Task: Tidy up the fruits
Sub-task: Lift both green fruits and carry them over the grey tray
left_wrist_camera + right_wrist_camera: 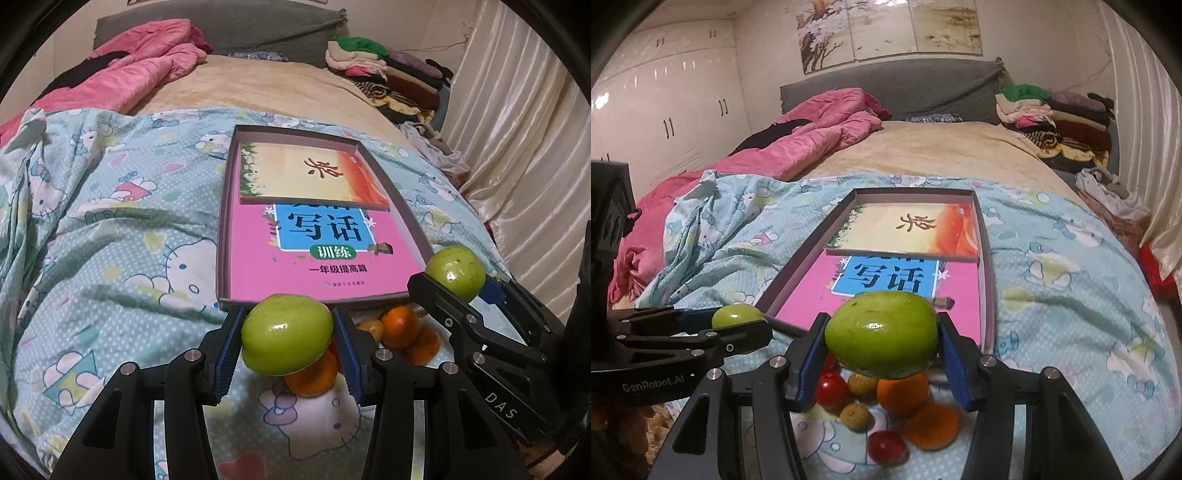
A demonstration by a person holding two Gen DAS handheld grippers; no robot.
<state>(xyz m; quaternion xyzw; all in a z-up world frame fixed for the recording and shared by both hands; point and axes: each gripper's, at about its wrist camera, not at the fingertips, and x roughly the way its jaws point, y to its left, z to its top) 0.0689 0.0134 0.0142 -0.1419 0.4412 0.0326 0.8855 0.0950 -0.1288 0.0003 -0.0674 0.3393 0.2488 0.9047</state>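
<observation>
My left tongs (288, 345) and right tongs (882, 356) are black with blue ribbed pads, each closed on a glossy green apple (287, 334) (882, 332). Below lie orange tangerines (903, 393) and red tomatoes (886, 446) on the pale blue cartoon-cat bedsheet (110, 221). The pink workbook (317, 258) has a blue panel.

Right hand-held gripper (882, 350) clamps green fruit (882, 334) above oranges (916, 406), near tray (988, 280).

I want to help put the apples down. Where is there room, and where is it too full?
Inside the box, the pink book lies bare below the orange book. The quilt left of the box is free too. Crowded: the oranges and small fruits heaped before the box.
</observation>
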